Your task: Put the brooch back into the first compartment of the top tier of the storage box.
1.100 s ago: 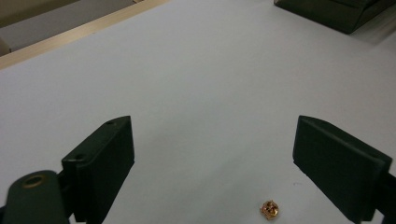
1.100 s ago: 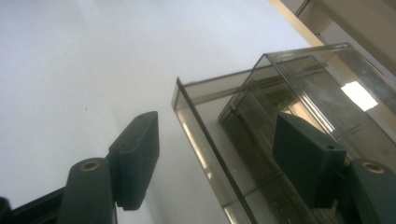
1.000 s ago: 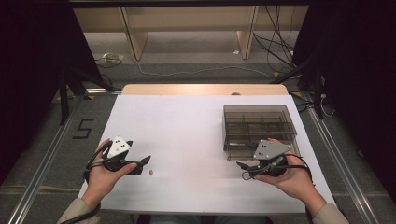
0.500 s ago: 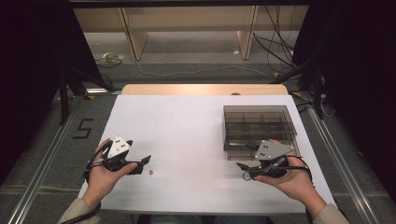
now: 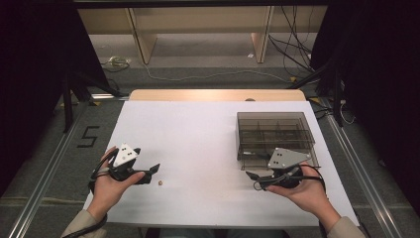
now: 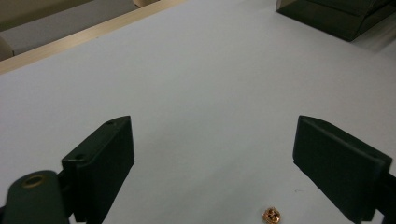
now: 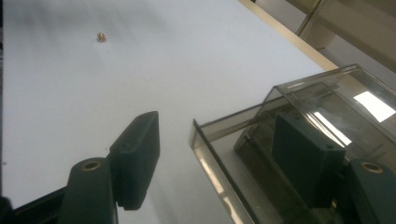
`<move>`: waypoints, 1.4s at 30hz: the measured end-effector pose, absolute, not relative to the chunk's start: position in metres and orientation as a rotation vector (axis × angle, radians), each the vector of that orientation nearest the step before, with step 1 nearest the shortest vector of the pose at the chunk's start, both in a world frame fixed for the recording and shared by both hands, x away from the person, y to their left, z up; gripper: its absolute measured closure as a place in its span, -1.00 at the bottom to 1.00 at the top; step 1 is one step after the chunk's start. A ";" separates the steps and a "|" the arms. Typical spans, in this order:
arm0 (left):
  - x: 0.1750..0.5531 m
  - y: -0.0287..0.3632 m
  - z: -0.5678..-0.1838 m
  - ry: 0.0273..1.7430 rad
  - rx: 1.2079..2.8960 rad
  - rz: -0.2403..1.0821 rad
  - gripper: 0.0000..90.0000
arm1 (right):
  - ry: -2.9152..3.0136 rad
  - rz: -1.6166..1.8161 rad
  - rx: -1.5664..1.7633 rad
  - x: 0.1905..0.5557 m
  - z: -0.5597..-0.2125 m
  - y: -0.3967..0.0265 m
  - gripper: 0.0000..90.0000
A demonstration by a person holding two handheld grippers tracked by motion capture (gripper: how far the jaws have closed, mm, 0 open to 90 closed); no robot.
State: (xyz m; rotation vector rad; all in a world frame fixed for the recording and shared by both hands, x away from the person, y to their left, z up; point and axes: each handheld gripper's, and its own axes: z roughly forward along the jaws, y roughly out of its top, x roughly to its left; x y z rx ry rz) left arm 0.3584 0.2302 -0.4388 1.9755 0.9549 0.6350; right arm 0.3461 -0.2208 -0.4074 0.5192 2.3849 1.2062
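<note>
A small copper-coloured nut [image 5: 160, 183] lies on the white table [image 5: 198, 129], front left. My left gripper [image 5: 150, 173] rests in a hand just left of it, open, tips pointing at the nut. In the left gripper view the nut [image 6: 272, 215] sits low between the wide jaws of the left gripper [image 6: 215, 140], nearer the right one. A smoky clear compartment box [image 5: 275, 136] stands at the right. My right gripper [image 5: 253, 179] is open at the box's front edge. In the right gripper view the right gripper [image 7: 219, 140] straddles the near corner of the box [image 7: 327, 98], and the nut [image 7: 101, 36] lies far off.
A wooden strip [image 5: 218, 94] borders the table's far edge. Beyond it are shelf legs and cables on the floor [image 5: 208, 74]. Metal rails [image 5: 44, 173] run along both sides of the table. White surface stretches between the two grippers.
</note>
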 end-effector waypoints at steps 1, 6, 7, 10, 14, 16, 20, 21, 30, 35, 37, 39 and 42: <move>0.359 0.230 -0.438 0.955 1.973 0.639 -0.72 | 2.386 1.220 0.523 0.346 -0.408 -0.220 -0.24; 0.358 0.228 -0.438 0.954 1.975 0.641 -0.72 | 2.400 1.283 0.536 0.343 -0.412 -0.208 -0.22; 0.358 0.228 -0.437 0.954 1.972 0.642 -0.72 | 2.403 1.287 0.529 0.343 -0.412 -0.204 -0.22; 0.359 0.228 -0.438 0.954 1.972 0.639 -0.72 | 2.415 1.302 0.521 0.341 -0.415 -0.193 -0.22; 0.359 0.229 -0.439 0.956 1.972 0.636 -0.72 | 2.426 1.328 0.507 0.342 -0.417 -0.179 -0.22; 0.359 0.229 -0.439 0.956 1.972 0.637 -0.72 | 2.440 1.328 0.496 0.342 -0.418 -0.172 -0.22; 0.359 0.229 -0.439 0.955 1.976 0.636 -0.72 | 2.465 1.333 0.477 0.342 -0.422 -0.160 -0.22; 0.359 0.228 -0.439 0.955 1.977 0.635 -0.72 | 2.468 1.333 0.467 0.343 -0.423 -0.158 -0.22; 0.360 0.229 -0.439 0.959 1.975 0.636 -0.72 | 2.499 1.352 0.464 0.343 -0.430 -0.139 -0.22; 0.361 0.229 -0.439 0.962 1.973 0.637 -0.72 | 2.514 1.362 0.456 0.344 -0.434 -0.127 -0.22; 0.361 0.230 -0.439 0.961 1.976 0.640 -0.72 | 2.517 1.366 0.448 0.345 -0.436 -0.123 -0.22; 0.361 0.229 -0.439 0.962 1.973 0.639 -0.72 | 2.524 1.373 0.455 0.345 -0.437 -0.119 -0.22; 0.361 0.229 -0.439 0.963 1.970 0.639 -0.72 | 2.539 1.373 0.452 0.346 -0.439 -0.115 -0.22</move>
